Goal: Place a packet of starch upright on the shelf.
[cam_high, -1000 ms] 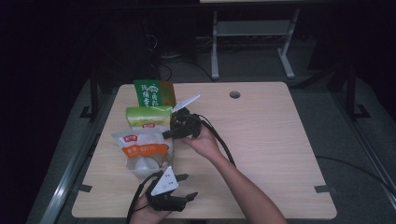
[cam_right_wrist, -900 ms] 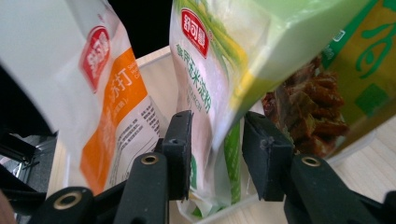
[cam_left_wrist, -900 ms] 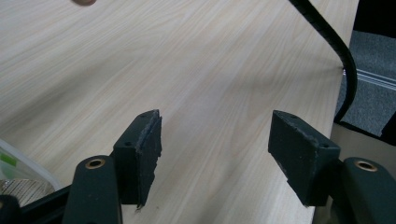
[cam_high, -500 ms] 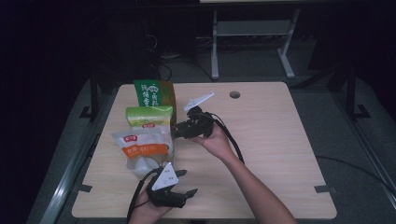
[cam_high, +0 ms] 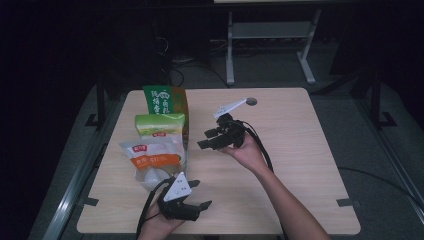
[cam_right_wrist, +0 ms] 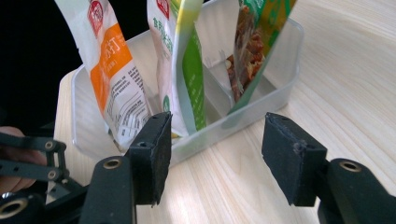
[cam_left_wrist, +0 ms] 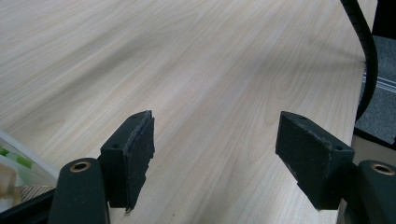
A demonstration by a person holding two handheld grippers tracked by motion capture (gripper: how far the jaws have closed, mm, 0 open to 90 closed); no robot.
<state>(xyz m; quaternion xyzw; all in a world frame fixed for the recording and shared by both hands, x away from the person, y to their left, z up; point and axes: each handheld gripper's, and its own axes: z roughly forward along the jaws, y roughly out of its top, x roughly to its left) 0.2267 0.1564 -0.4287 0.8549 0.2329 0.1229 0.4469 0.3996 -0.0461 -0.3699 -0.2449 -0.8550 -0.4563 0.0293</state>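
Observation:
A clear plastic bin point(cam_right_wrist: 275, 88) at the table's left holds three upright snack bags: an orange-and-white one point(cam_high: 150, 159) point(cam_right_wrist: 112, 70), a light green one point(cam_high: 159, 125) point(cam_right_wrist: 184, 60) and a dark green one point(cam_high: 164, 100) point(cam_right_wrist: 254, 32). My right gripper point(cam_high: 204, 139) point(cam_right_wrist: 215, 154) hovers just right of the bin and points at it. Its jaws have just been opening, with nothing between them. My left gripper point(cam_high: 200, 194) point(cam_left_wrist: 215, 154) is open near the front edge over bare wood. Its jaws have also opened a little wider and are empty.
The light wooden table point(cam_high: 290, 150) has a round cable hole point(cam_high: 251, 101) at the back. A black cable point(cam_left_wrist: 364, 56) trails from the right gripper across the table's middle. A metal stand point(cam_high: 270, 35) is on the floor behind the table.
My right gripper has drawn back to the right, away from the bags, and its jaws have spread wider. The left hand has stayed where it was.

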